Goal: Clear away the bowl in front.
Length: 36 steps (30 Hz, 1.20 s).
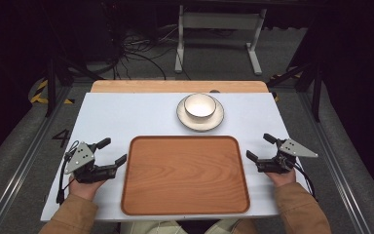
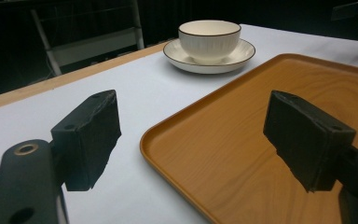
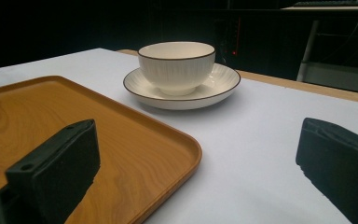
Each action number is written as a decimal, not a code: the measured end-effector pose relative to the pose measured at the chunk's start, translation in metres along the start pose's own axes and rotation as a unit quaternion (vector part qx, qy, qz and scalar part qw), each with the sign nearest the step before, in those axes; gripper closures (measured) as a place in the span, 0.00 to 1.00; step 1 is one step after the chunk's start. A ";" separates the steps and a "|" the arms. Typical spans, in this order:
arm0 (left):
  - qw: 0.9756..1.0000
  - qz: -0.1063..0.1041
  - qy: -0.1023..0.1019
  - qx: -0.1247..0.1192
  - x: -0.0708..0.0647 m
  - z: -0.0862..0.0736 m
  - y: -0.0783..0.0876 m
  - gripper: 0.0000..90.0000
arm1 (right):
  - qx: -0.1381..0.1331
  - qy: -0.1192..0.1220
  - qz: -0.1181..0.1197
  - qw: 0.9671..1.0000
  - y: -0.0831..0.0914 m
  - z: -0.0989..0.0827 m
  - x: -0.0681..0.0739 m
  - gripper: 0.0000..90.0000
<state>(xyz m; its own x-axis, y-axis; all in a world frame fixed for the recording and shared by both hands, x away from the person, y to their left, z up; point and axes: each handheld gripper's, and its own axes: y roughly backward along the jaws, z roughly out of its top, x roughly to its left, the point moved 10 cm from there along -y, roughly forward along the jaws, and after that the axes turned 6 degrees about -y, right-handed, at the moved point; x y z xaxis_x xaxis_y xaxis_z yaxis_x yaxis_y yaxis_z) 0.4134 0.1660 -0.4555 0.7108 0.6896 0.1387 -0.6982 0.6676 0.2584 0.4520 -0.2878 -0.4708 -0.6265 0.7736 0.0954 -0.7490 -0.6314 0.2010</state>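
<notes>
While both the left gripper (image 1: 113, 150) and the right gripper (image 1: 261, 147) hover with fingers spread and empty beside the bare wooden tray (image 1: 185, 174), the ribbed bowl (image 1: 199, 106) sits untouched on its saucer (image 1: 200, 119), well beyond both sets of fingertips, so the work looks barely begun.

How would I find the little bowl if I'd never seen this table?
Start at the big wooden tray lying on the white table. Look just past its far edge, where a round white saucer sits. The bowl stands on that saucer: cream-white, ribbed sides, a thin dark rim, and the only deep dish here.
</notes>
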 end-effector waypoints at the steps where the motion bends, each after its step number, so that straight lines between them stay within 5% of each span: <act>1: 1.000 -0.001 0.004 -0.004 0.000 0.001 -0.001 0.22 | 0.000 0.000 0.000 1.000 0.000 0.000 0.000 0.00; 13: 1.000 -0.013 0.025 -0.007 0.000 0.025 -0.023 0.21 | 0.001 -0.001 0.000 1.000 0.000 0.000 0.000 0.00; 25: 1.000 -0.018 0.024 -0.003 0.005 0.047 -0.049 0.20 | 0.000 -0.003 0.000 1.000 0.000 0.000 0.000 0.00; 31: 0.998 -0.024 0.054 -0.019 0.008 0.060 -0.057 0.19 | -0.001 -0.003 0.002 1.000 0.000 0.000 0.000 0.00; 36: 0.999 -0.025 0.045 -0.018 0.008 0.066 -0.062 0.19 | -0.001 -0.004 0.002 1.000 0.000 0.000 0.000 0.00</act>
<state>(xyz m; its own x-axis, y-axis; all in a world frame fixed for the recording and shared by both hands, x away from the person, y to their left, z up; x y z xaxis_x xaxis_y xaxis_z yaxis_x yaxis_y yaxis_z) 0.4685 0.1117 -0.4077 0.7354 0.6765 0.0395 -0.6657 0.7103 0.2286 0.4518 -0.2881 -0.4705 -0.6274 0.7718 0.1033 -0.7472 -0.6340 0.1992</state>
